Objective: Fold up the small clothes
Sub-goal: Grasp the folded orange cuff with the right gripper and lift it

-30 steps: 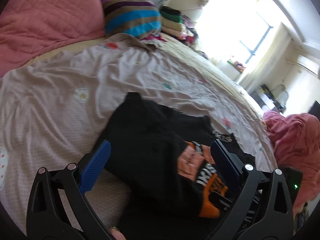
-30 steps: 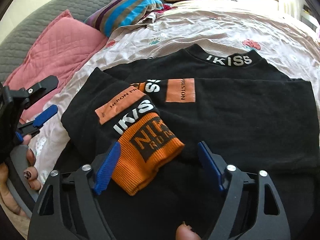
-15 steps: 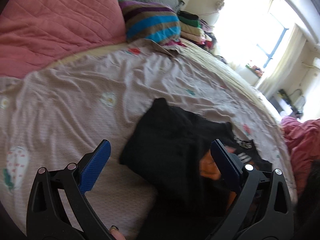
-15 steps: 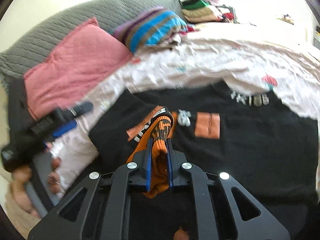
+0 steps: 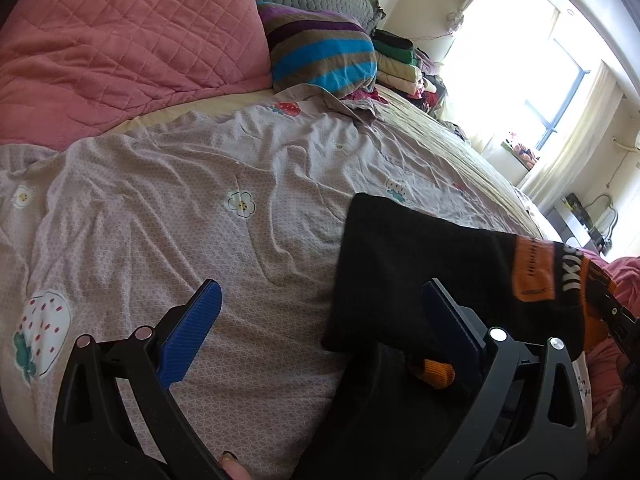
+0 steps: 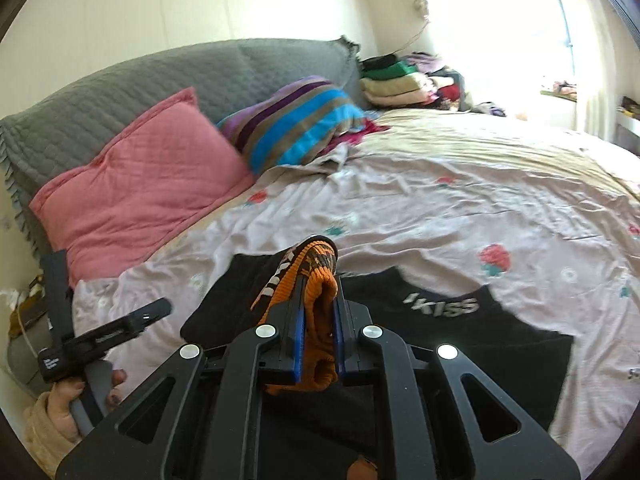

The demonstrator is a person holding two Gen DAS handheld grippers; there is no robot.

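One orange cuff [image 6: 318, 300] sits pinched in our right hand-held gripper [image 6: 318, 344], lifted above the black sweater [image 6: 500, 344] on the bed [image 6: 460, 208]; we carry it flat across, left hand-held gripper [image 5: 316, 336] wide, empty.

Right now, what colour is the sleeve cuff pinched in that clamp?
Orange ribbed knit with dark lettering. The cuff shows best in the right wrist view.

White "IKISS" lettering on the collar [image 6: 440, 305] of the black sweater [image 6: 520, 344]
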